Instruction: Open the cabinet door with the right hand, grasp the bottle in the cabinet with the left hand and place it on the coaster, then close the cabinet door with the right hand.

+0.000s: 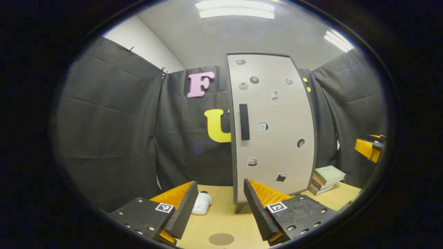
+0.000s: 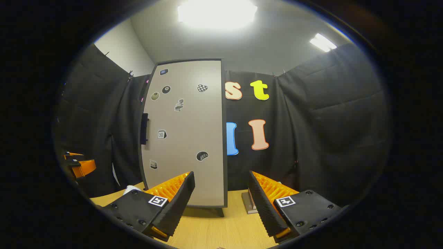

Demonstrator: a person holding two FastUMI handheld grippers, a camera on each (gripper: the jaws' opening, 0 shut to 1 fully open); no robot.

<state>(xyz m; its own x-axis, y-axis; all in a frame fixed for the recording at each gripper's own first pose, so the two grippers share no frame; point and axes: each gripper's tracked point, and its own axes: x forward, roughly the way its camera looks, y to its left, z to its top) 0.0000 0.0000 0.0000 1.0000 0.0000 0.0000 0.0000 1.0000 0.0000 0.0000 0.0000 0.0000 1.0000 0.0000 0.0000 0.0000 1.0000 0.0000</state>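
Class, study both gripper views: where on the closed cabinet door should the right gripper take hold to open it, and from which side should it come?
Grip the dark vertical handle near the left edge of the cabinet door. It is a narrow upright bar that stands proud of the panel, so the open right gripper should probably come straight at the door's front, one finger on each side of the bar, then pull.
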